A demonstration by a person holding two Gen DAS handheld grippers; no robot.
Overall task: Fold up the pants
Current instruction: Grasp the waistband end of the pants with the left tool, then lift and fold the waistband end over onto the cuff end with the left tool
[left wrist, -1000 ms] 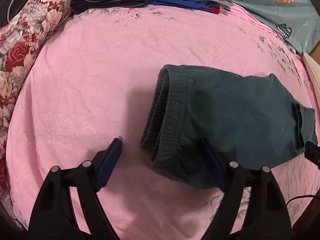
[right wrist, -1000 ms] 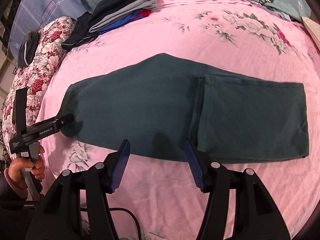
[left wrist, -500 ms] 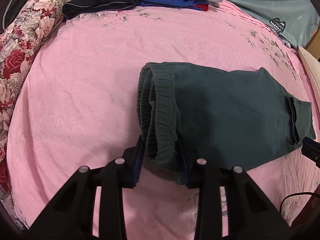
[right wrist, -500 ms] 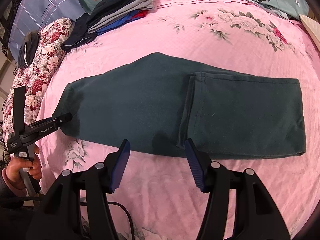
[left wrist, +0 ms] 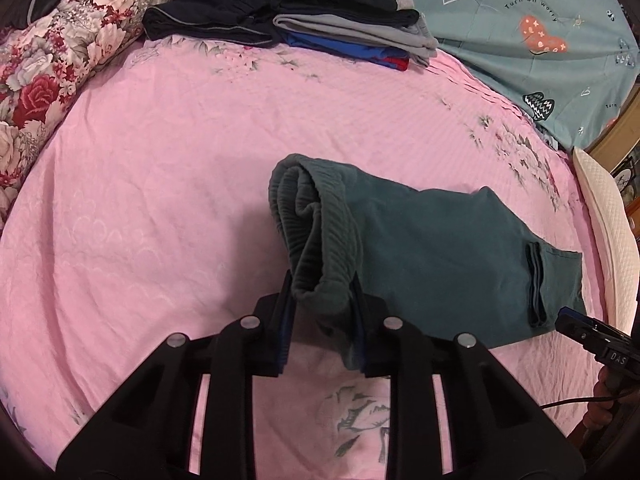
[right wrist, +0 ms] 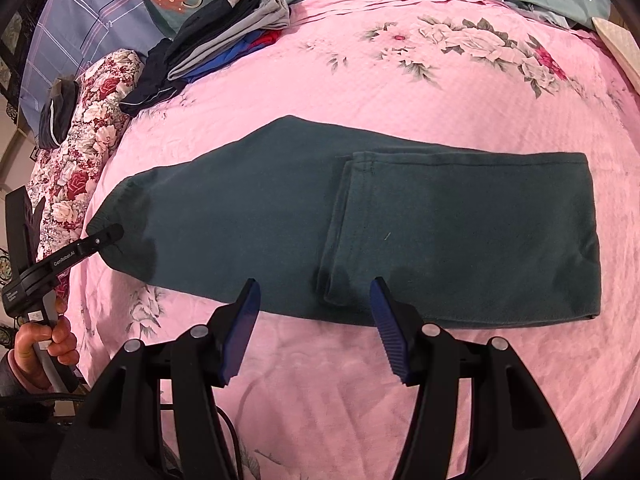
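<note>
Dark green pants point(left wrist: 440, 256) lie folded lengthwise on the pink sheet point(left wrist: 160, 160). Their ribbed waistband point(left wrist: 316, 220) is at the left end, and the leg hems are doubled back over the middle point(right wrist: 360, 208). My left gripper point(left wrist: 322, 316) has its jaws closing, with the pads pressing the near corner of the waistband and raising it a little. In the right wrist view it shows at the pants' left end point(right wrist: 102, 238). My right gripper point(right wrist: 314, 320) hangs open over the near edge of the pants point(right wrist: 440, 216), by the hem corner, holding nothing.
A stack of folded clothes point(left wrist: 352, 24) sits at the far edge of the bed, with a floral quilt point(left wrist: 60, 52) to its left. A teal blanket point(left wrist: 520, 20) lies at the far right. A white pillow point(left wrist: 608, 216) lines the right side. A hand point(right wrist: 44, 344) holds the left gripper's handle.
The left gripper's jaws went from wide apart to closed on the waistband corner and lifted it slightly. The right gripper shifted rightward along the pants' near edge, still open.
</note>
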